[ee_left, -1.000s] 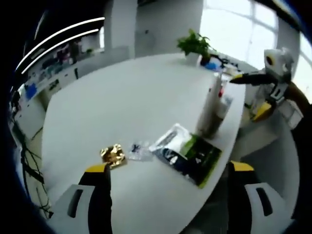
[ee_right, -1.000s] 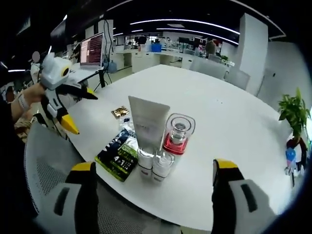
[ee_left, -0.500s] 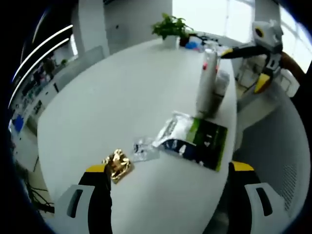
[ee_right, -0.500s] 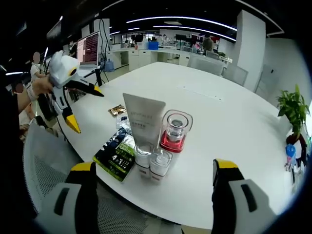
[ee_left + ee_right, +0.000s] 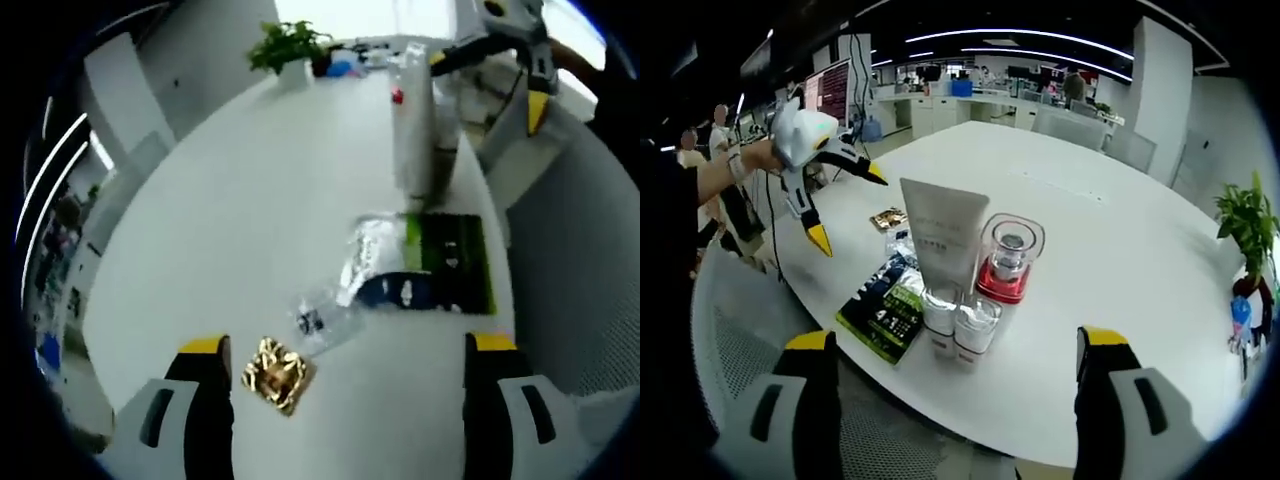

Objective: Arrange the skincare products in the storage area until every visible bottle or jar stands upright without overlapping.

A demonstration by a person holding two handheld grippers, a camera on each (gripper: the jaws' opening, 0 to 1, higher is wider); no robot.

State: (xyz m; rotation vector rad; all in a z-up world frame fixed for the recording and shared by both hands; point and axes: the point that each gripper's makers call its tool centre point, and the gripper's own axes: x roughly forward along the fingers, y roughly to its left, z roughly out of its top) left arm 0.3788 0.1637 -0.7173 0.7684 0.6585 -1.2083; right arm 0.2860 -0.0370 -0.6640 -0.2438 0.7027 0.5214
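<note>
In the right gripper view the tube (image 5: 943,245) hides the upper parts of the two small bottles (image 5: 960,325) in front of it and part of the jar (image 5: 1008,260) beside it; its print is too small to read; the dark and green packet (image 5: 885,308) carries lettering too blurred to make out, and the clear wrapper (image 5: 900,245) behind it is largely hidden by the tube. In the left gripper view the tube (image 5: 412,125) and the bottles behind it smear together, so they cannot be told apart; the gold wrapper (image 5: 277,374) is a blurred crumple; the right tool (image 5: 500,40) is cut off by the top edge.
</note>
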